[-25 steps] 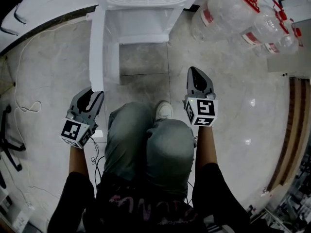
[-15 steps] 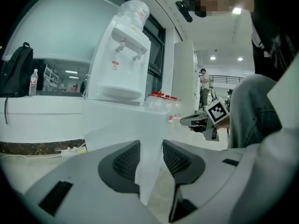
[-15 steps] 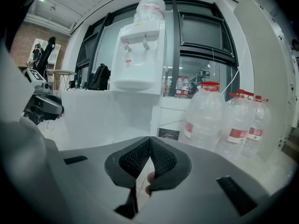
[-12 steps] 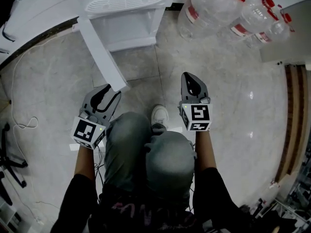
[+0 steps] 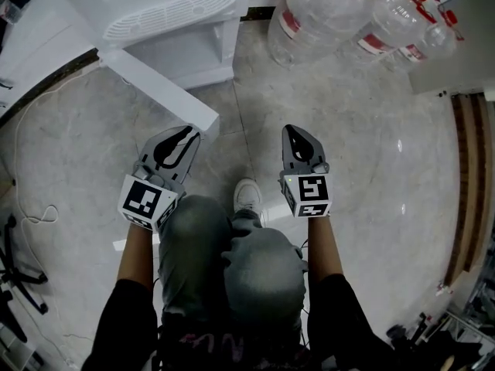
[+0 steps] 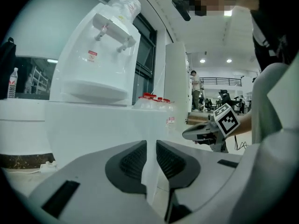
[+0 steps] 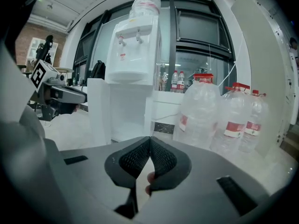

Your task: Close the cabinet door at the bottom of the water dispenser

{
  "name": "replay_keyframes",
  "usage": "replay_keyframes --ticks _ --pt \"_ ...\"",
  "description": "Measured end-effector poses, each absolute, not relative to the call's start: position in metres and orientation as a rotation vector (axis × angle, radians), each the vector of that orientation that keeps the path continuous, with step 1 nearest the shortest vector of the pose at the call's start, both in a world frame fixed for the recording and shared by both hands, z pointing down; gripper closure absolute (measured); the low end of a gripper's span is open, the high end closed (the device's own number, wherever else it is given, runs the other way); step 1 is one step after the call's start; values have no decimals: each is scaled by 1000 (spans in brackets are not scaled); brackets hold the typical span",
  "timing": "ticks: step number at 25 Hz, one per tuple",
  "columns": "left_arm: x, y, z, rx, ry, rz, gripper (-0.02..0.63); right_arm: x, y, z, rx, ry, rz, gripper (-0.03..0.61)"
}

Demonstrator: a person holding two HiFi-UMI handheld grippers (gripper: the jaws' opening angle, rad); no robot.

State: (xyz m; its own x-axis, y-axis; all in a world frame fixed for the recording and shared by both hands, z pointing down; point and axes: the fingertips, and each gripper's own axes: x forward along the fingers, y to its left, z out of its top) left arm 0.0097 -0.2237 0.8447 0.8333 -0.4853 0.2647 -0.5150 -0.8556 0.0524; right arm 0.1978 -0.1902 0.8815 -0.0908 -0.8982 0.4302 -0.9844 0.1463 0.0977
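White flat cabinet door [image 5: 162, 91] on the white plastic water dispenser [image 5: 166, 14] stands half-swung, ajar; grey left gripper [image 5: 188, 132] jaws closing, door edge in their gap, not clearly pinched; grey right gripper [image 5: 294, 130] jaws together, empty; final push left.

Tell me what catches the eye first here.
The white cabinet door stands half open at the base of the water dispenser, top left in the head view. The left gripper is at its free edge, jaws closing around it. Big red-capped water jugs crowd the top right.
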Motion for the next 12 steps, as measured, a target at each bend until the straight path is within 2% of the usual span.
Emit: replay_keyframes --ticks 12 --pt "84 -298 853 2977 -751 379 538 233 -216 909 1813 -2043 342 566"
